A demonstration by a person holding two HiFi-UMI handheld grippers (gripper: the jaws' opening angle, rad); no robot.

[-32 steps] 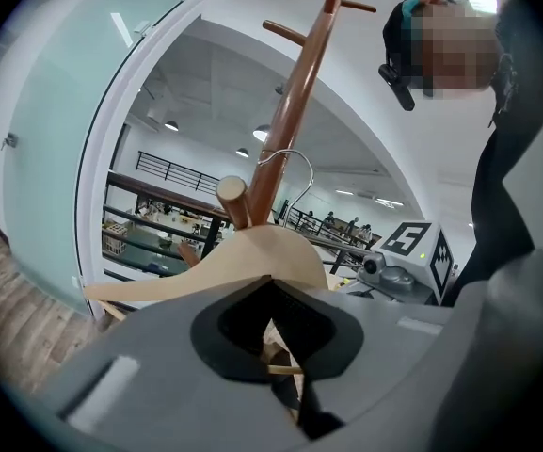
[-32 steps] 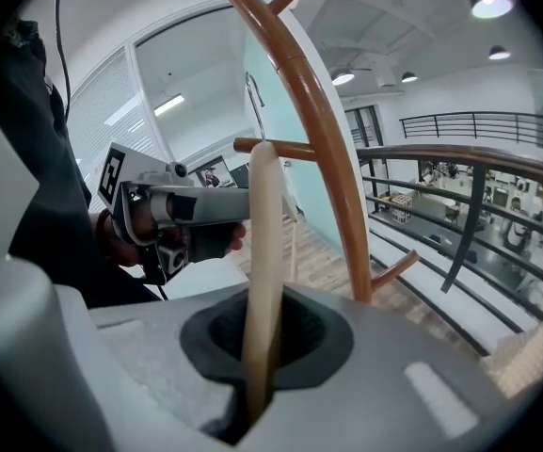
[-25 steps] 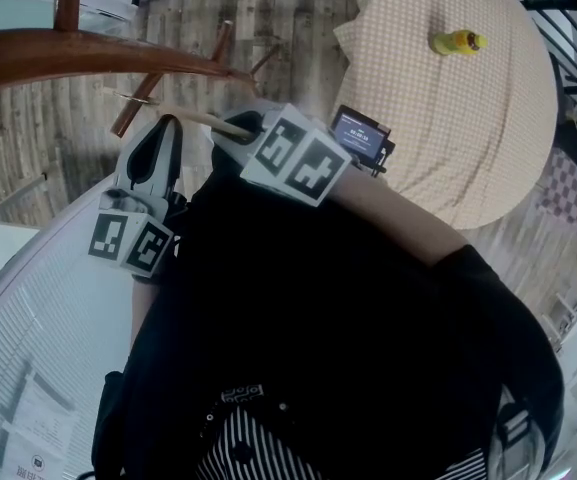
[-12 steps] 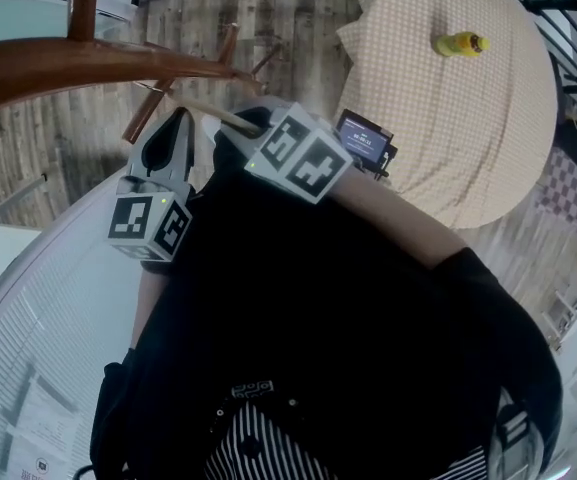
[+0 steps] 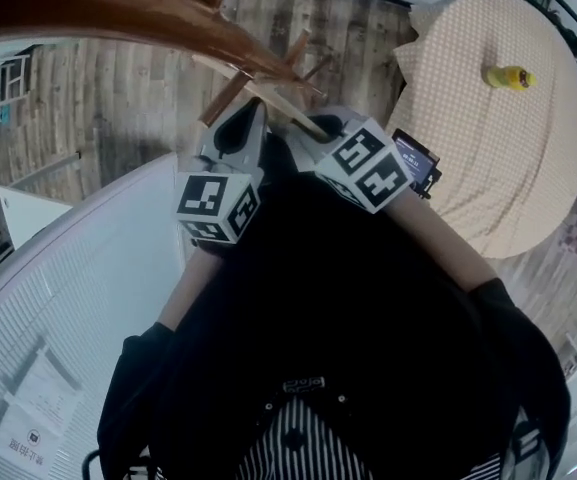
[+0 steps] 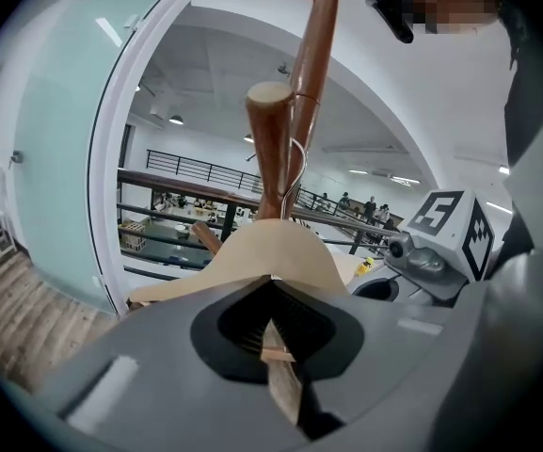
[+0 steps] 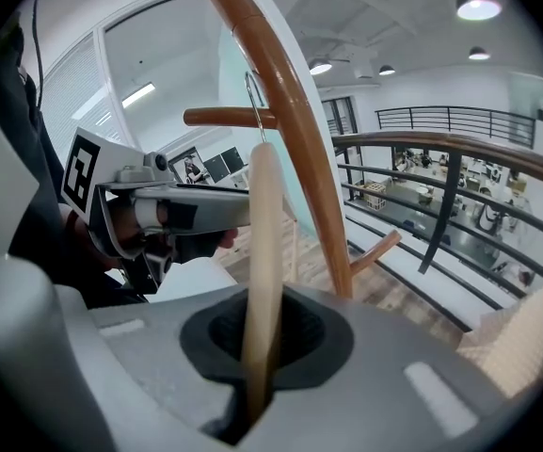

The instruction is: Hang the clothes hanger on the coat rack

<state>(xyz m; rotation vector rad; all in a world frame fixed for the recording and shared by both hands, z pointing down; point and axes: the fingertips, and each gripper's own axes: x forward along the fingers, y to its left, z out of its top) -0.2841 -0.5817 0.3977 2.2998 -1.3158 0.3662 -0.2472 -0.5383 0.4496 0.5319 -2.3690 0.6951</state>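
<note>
A pale wooden hanger (image 6: 273,250) is held at both ends of its arch. My left gripper (image 6: 277,351) is shut on one side of it, with a strip of wood pinched between the jaws. My right gripper (image 7: 256,384) is shut on the other side, where the hanger (image 7: 263,243) shows edge-on. The wire hook (image 7: 251,97) rises to a brown peg (image 7: 226,117) of the coat rack (image 6: 311,73); whether it rests on the peg I cannot tell. In the head view both grippers, left (image 5: 252,113) and right (image 5: 314,128), sit just under the rack's arm (image 5: 148,13).
A round table with a checked cloth (image 5: 488,158) stands to the right, with a yellow bottle (image 5: 509,76) on it. A small screen device (image 5: 415,161) rides by the right gripper. A curved white partition (image 5: 68,288) lies to the left, above plank flooring (image 5: 118,98).
Both grippers, still shut on the hanger, have sunk a little. The head view has swung, and the hanger now lies close under the rack's brown arm.
</note>
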